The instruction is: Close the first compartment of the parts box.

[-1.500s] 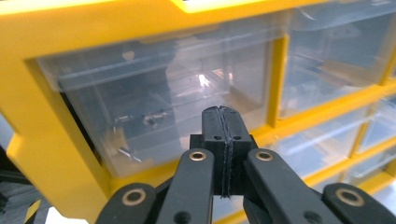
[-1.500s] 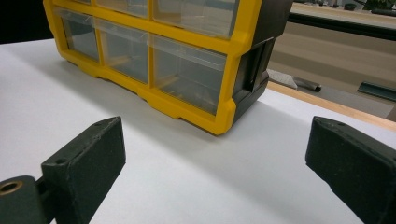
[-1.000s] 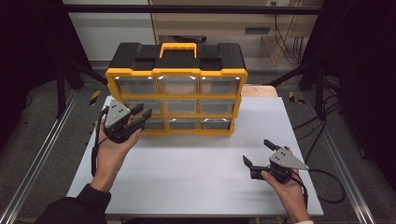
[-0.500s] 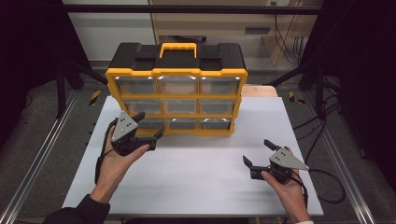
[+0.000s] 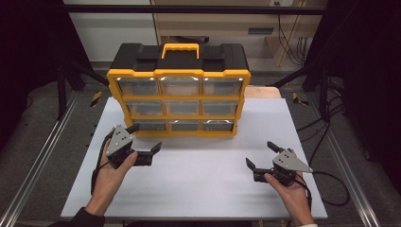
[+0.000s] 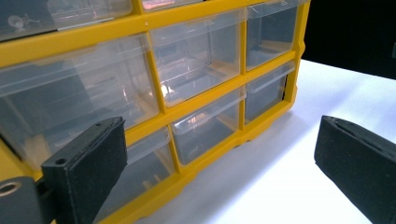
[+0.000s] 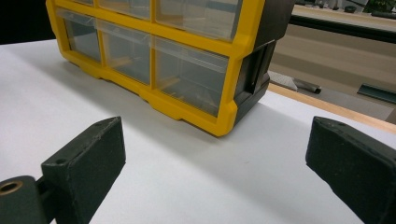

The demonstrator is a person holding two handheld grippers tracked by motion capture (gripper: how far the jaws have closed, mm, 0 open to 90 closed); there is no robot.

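Drawer cabinet: upright at the tabletop's far edge, all drawers shut.
Left hand-held gripper: jaws just opened wide, empty, just beside the bottom-left drawer.
Right hand-held gripper: wide, empty, well apart.
Risk: a one-sided pull may drag the light cabinet forward.

Light falls from above onto the white desk, which reads bright and even, while the room along its left and right edges sinks into near black. The organiser casts a soft shadow toward the near edge; small glare spots sit on its clear drawers. Both gripper views blur their own jaws.
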